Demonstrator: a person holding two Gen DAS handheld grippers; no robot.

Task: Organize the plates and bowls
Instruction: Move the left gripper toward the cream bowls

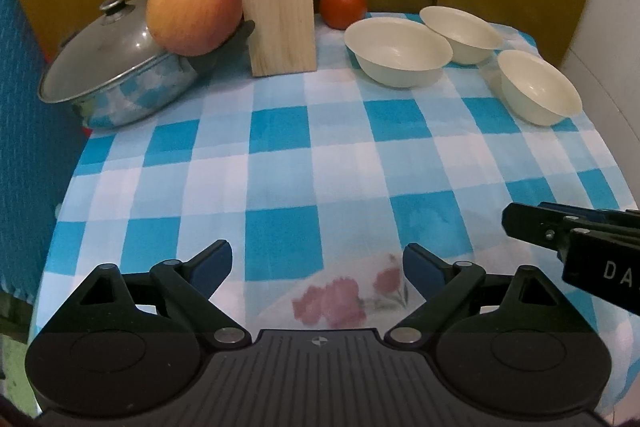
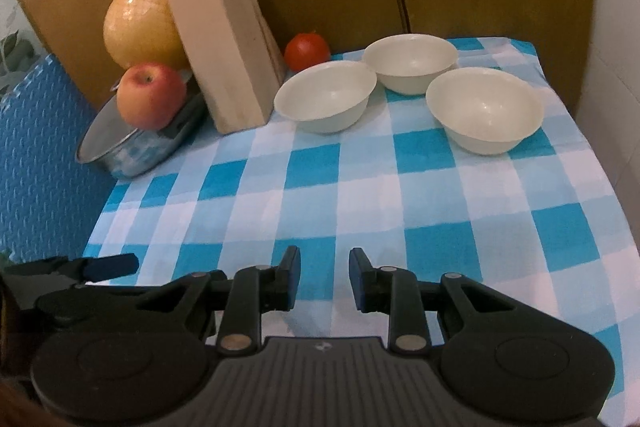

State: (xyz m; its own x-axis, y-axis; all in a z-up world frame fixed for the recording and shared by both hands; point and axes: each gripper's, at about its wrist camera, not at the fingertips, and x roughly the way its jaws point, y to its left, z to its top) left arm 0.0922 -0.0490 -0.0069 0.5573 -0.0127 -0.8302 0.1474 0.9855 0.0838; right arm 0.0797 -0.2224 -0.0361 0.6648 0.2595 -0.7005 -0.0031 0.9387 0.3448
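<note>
Left gripper is spread wide and holding nothing, hanging right over a floral plate at the near edge of the bench. The plate's rim sits between the open fingers, but I can't tell if they're touching it. Right gripper is also parted, narrower gap, nothing in it, low over bare checked cloth near the same edge, just beside the left one.

My guess is the step in hand is grabbing that plate. I'd pinch the rim, not the face, and lift it level, since a glazed plate probably slips easily.

The three cream bowls are well apart from both grippers, clustered toward the far right corner: left bowl, back bowl, right bowl. The left and back bowls look nearly rim to rim, so picking one could nudge the other. Come in from the open near side.
</note>
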